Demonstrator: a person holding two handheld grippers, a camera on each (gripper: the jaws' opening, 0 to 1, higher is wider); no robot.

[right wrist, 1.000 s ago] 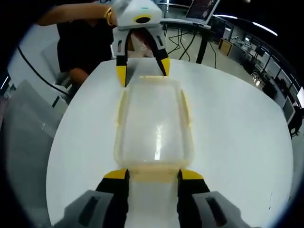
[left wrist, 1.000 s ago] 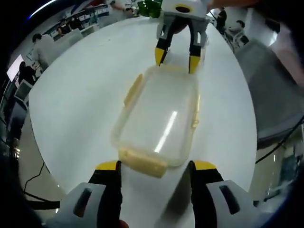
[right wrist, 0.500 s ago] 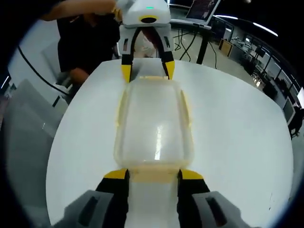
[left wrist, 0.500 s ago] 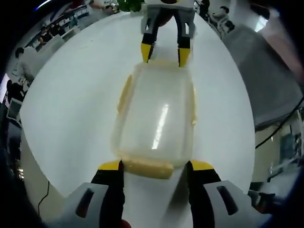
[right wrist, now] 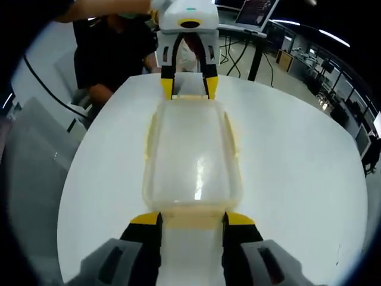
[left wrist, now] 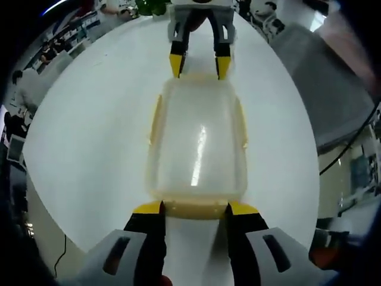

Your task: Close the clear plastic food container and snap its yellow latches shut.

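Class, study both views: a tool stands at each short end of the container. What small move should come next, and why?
Probably press both end latches down together. The lid already sits on the clear container; the left tool straddles the near yellow latch, and the right tool brackets the far end.

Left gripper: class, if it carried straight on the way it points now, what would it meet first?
The yellow end latch of the clear plastic container, lying between the open jaws of the left gripper; whether it already touches is unclear.
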